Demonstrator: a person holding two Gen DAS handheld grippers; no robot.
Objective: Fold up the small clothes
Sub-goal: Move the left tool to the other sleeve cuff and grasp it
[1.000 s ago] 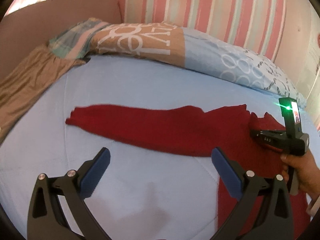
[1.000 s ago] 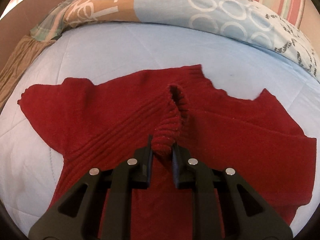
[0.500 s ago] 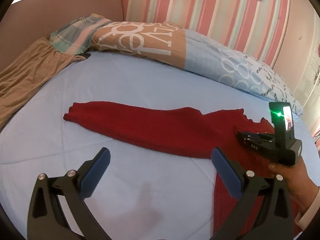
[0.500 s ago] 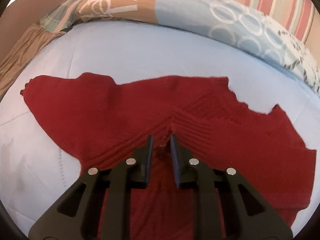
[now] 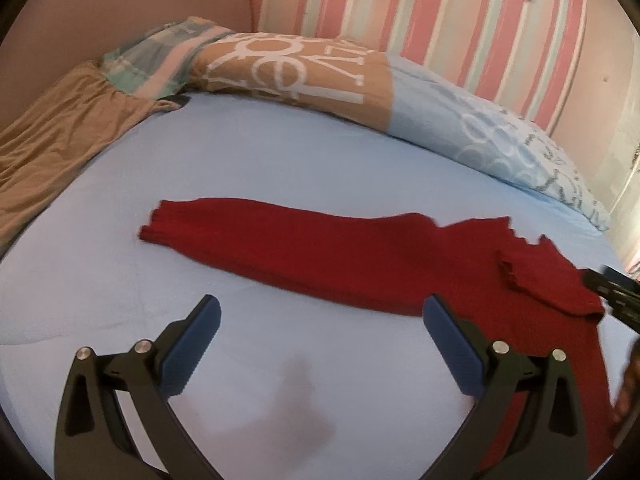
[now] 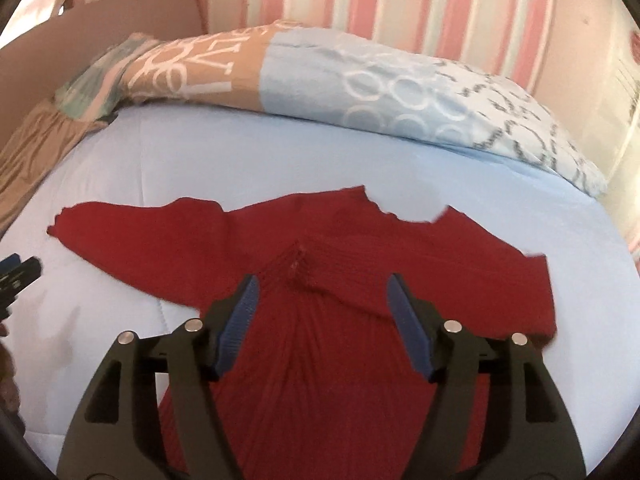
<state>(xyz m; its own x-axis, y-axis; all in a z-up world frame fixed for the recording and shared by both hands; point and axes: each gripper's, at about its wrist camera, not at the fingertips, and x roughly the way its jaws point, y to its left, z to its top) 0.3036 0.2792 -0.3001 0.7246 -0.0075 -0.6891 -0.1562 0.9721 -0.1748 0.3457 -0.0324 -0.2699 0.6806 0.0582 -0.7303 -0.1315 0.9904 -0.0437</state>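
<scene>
Red knit sweater [image 6: 328,360] lies flat on the bed [image 5: 280,152], body toward me, left sleeve [image 5: 280,240] stretched out sideways, right sleeve folded in over the chest with its ribbed cuff [image 6: 298,266] on top. I judge it soft, light and limp, a ribbed knit that drags and stretches rather than slides; best taken at a cuff, hem or shoulder seam, pinching a firm ribbed edge. My right claw [image 6: 322,320] hangs above the chest, jaws opening, nothing between them. My left claw [image 5: 320,340] stands wide open over bare sheet just short of the outstretched sleeve, holding nothing. The pale blue quilted sheet gives a little. Beyond it: patterned pillows [image 5: 304,76], a tan cloth [image 5: 60,132] at the left edge, a brown headboard [image 5: 120,16], a pink-striped wall [image 5: 440,28].
</scene>
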